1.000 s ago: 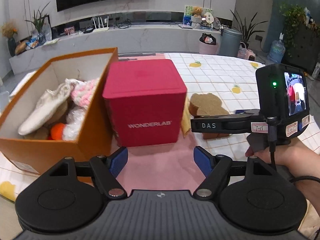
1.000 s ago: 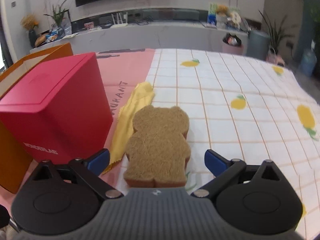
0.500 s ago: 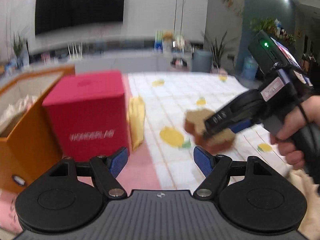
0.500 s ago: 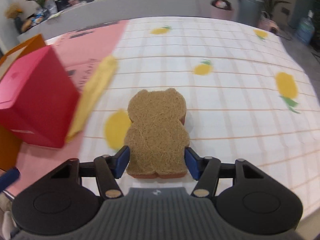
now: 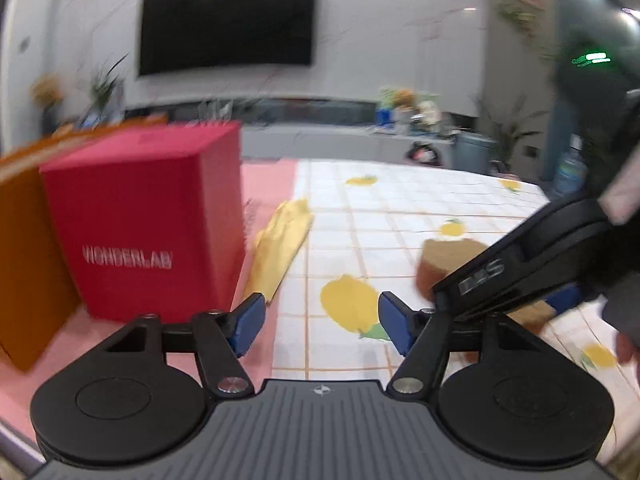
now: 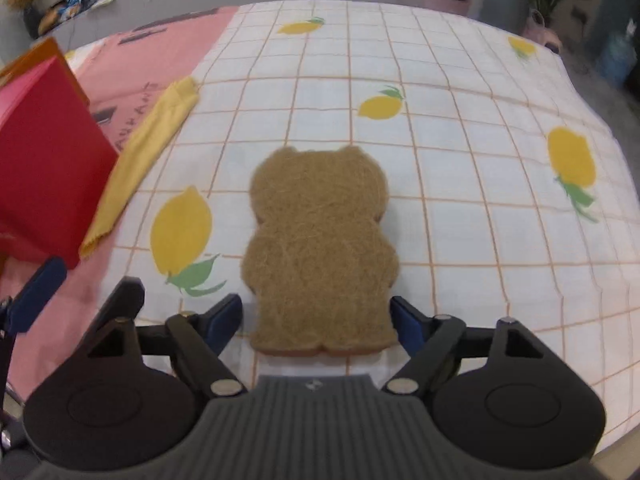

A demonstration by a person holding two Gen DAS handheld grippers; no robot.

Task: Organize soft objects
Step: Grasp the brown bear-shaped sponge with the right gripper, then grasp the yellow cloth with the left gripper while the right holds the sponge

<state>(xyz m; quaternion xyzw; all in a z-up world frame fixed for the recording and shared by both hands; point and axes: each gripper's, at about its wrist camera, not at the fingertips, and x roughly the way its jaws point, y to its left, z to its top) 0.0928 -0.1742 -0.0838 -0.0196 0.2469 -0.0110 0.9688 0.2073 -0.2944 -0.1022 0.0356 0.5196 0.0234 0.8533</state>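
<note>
The bear-shaped sponge (image 6: pixel 320 240) is bracketed by the right tool (image 6: pixel 318 322), whose blue pads look barely parted from its sides. It lies on the table (image 6: pixel 460 160), with the red box (image 6: pixel 44 160) at nine o'clock. The left tool (image 5: pixel 320 326) is held wide open and empty. A firm, centred squeeze is advised before lifting.

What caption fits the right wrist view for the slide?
Right gripper closed on a bear-shaped brown sponge above the lemon tablecloth.

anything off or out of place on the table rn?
Only the crumpled yellow cloth, lying loose and slanted on the lemon-print tablecloth beside the red WONDERLAB box, its near end against the box. The brown bear-shaped fibre sponge sits between the right gripper fingers. No spills or damage visible.
</note>
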